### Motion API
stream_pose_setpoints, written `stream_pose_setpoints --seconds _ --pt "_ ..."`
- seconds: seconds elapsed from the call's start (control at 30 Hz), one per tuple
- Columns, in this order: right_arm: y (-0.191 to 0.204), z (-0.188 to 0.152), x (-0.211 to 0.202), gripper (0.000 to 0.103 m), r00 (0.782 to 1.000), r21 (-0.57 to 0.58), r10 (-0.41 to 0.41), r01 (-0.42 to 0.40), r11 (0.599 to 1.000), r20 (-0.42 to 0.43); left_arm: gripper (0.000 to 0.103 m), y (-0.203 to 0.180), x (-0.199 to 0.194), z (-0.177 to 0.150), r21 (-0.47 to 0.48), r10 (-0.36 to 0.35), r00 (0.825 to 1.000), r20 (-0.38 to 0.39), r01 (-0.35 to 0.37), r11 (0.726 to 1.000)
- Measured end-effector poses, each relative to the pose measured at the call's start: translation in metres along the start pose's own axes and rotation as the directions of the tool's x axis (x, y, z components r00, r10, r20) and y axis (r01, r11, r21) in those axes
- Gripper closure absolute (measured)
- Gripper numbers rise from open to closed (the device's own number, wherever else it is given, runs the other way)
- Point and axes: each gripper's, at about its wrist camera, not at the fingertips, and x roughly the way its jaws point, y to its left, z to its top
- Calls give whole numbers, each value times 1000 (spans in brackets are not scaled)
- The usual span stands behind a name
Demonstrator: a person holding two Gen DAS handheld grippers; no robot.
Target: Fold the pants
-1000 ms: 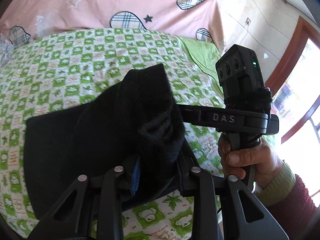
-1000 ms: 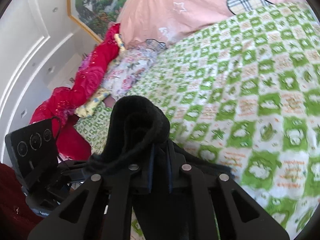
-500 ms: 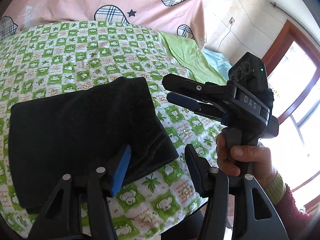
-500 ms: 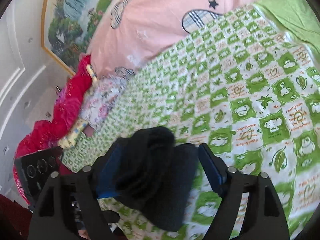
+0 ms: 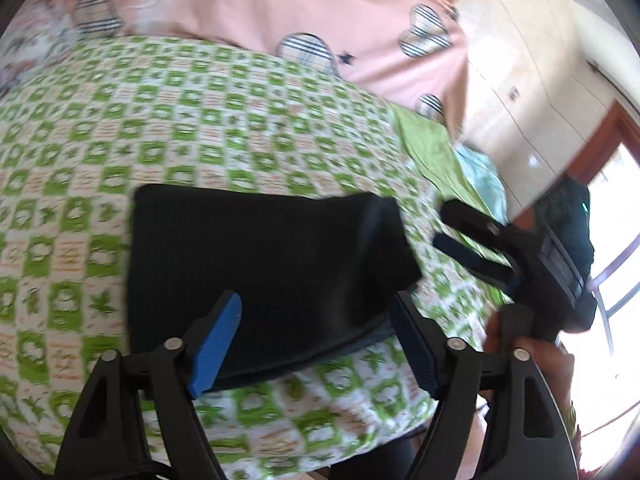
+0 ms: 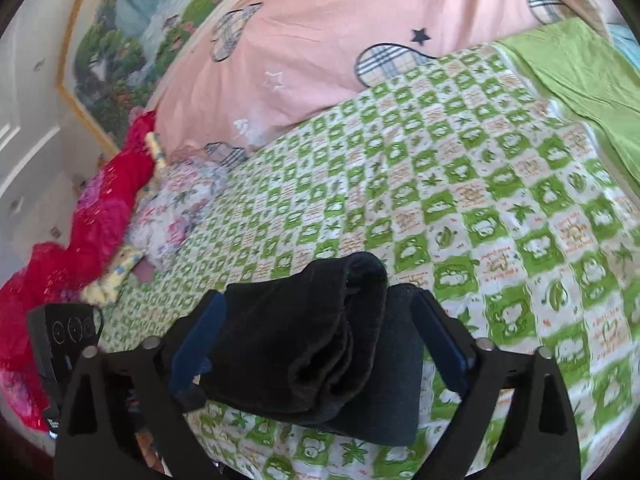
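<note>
Both fingers (image 5: 218, 344) are opening, released; the folded pants (image 5: 260, 264) lie between them, long axis sideways on the bed (image 5: 120, 128).

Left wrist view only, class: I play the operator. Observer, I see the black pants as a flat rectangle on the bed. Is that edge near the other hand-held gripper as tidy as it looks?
Observer: No. In the right wrist view the pants end in a thick rolled bulge of stacked layers.
Operator: Is the right hand-held gripper gripping it?
Observer: No. The right hand-held gripper is opening; its blue pads flank the fabric without pressing.
Operator: Anything past the bed's left edge?
Observer: Yes, a red quilt and a landscape painting.
</note>
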Motion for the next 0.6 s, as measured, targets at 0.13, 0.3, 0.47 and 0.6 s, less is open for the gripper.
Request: stream_pose_setpoints --seconds 0.13,0.3,0.47,0.6 --pt "8 -5 2 3 999 -9 -54 54 998 1 23 30 -10 6 -70 28 1000 15 -26 997" --pt "6 -11 10 2 997 24 -81 81 996 -15 23 67 -13 8 -154 68 998 8 -67 986" --pt "-7 -17 21 2 993 84 -114 117 990 -38 23 93 -9 4 -214 66 998 -23 -69 974" --pt "-13 -21 27 2 991 111 -126 131 985 -46 23 102 -1 1 -235 52 998 -46 -62 970"
